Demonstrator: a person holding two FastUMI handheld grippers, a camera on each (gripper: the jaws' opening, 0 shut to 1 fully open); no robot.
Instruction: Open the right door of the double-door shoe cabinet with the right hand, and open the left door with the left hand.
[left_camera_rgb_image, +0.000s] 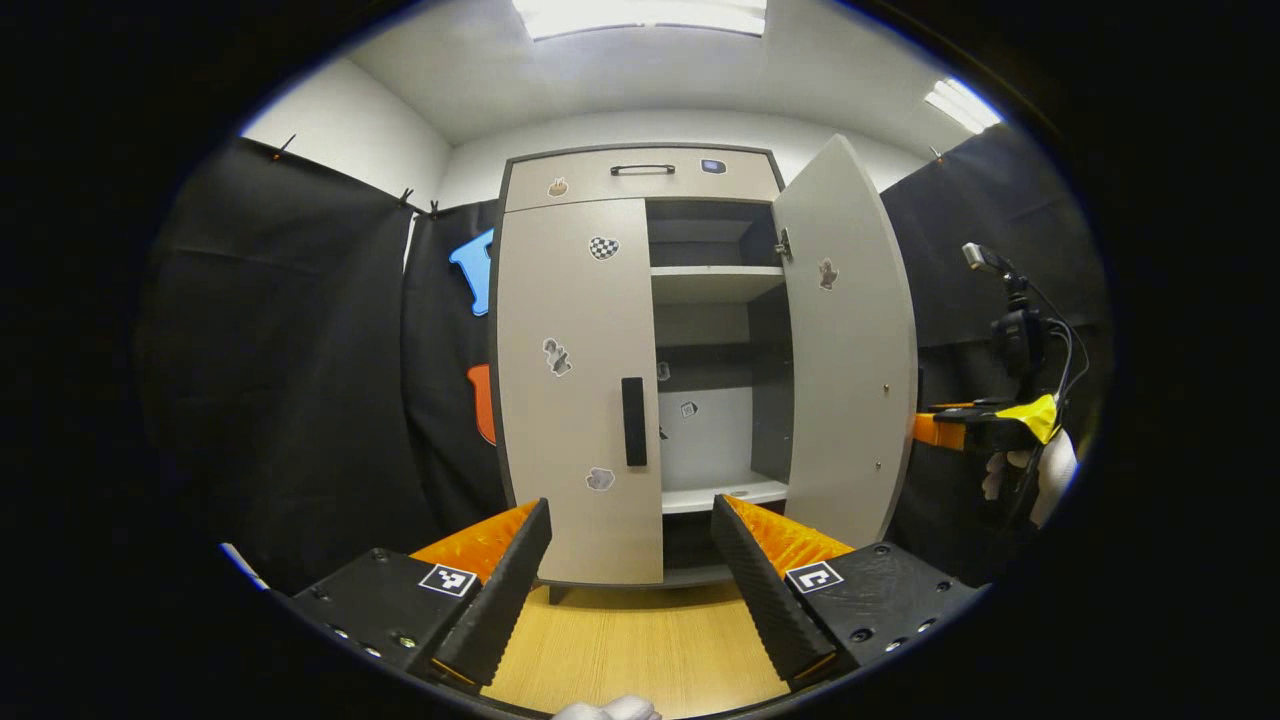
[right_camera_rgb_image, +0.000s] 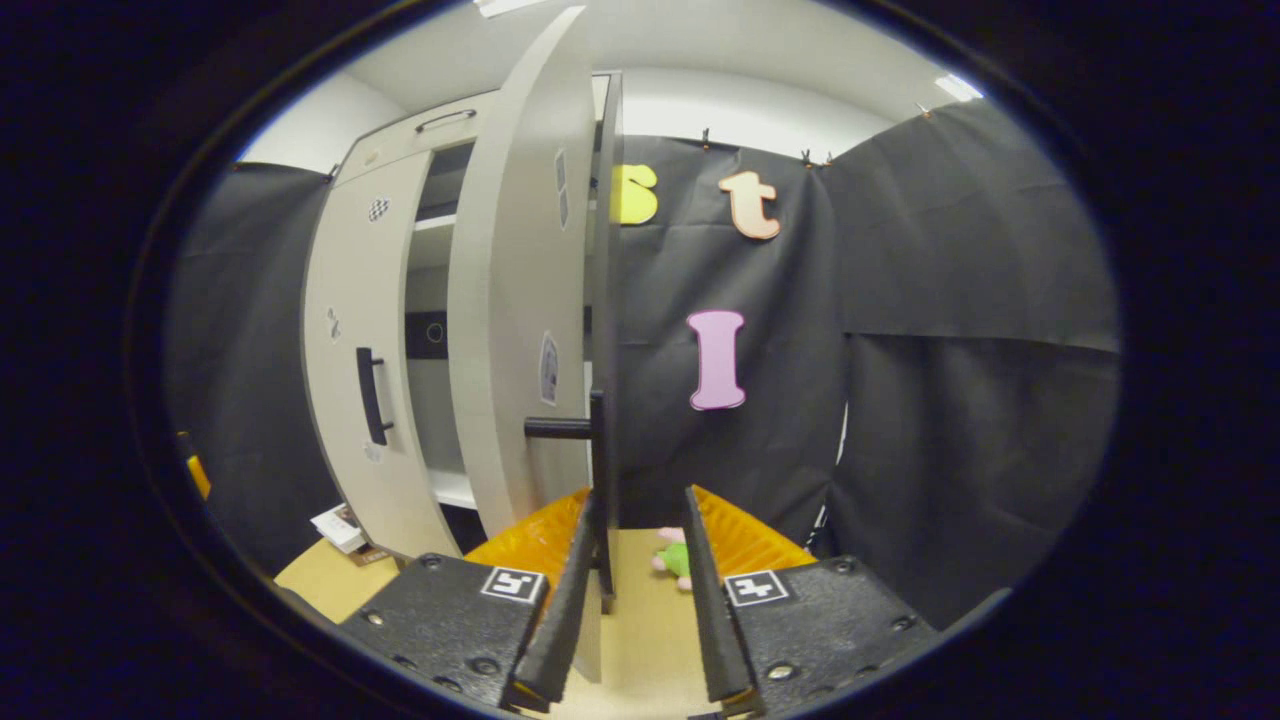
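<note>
in the left gripper view the left claw hung released, its fingers spread wide, facing the closed left door and its black handle at 12 o'clock. the right door stood swung open at 2 o'clock. in the right gripper view the right claw was parted around that door's handle, not clenched.

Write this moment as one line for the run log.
right door: open | left door: closed | right gripper: open around right handle | left gripper: open, facing left handle
</note>
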